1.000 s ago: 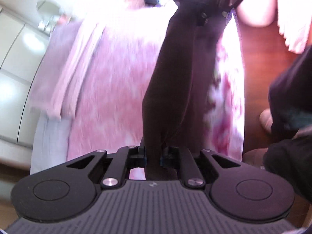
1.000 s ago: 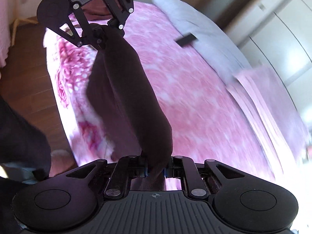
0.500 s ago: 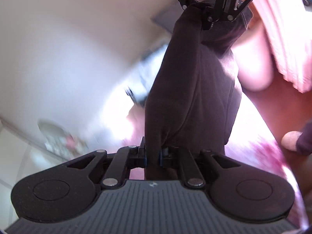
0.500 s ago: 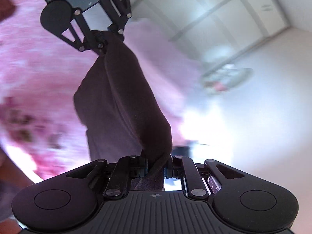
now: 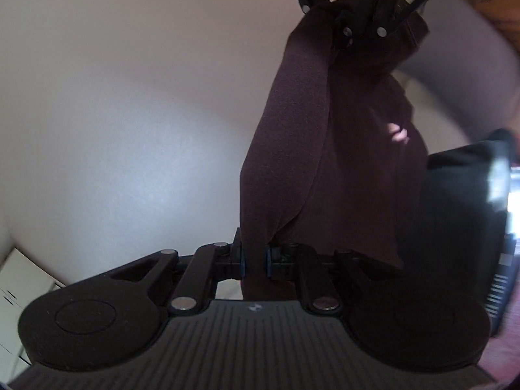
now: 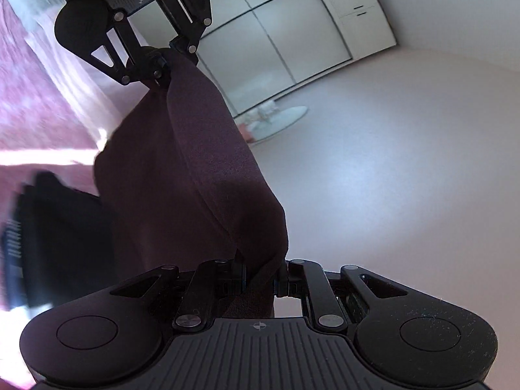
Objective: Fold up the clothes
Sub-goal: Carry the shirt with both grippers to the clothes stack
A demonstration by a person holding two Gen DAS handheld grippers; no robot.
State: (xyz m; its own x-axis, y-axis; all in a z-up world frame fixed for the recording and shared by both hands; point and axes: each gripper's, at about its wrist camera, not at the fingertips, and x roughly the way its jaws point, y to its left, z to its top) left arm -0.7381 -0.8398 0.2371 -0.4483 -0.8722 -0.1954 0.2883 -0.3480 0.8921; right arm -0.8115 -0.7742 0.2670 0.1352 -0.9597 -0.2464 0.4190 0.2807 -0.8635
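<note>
**Garment held aloft between both grippers**

While it hangs in the air, the dark maroon garment (image 5: 325, 149) is stretched between the two tools, one edge running taut from one to the other and the rest sagging in loose folds below. At the near end of the left wrist view, the left gripper (image 5: 255, 256) is clenched on a bunched corner of the cloth, its blue-edged pads pressed against the fabric from both sides. The right gripper (image 6: 261, 276) pinches the opposite corner in the same way, with cloth wedged between its jaws.

Beyond the cloth, a white wardrobe (image 6: 292, 39) and a plain pale ceiling fill the right wrist view, with a pink bedspread (image 6: 35, 107) off to one side; both cameras are tilted upward.

My reading is that this is the lift-and-spread step, before any fold is made. The next move likely calls for lowering the garment flat onto the bed with both grips held firm, so the held edge lands straight.
</note>
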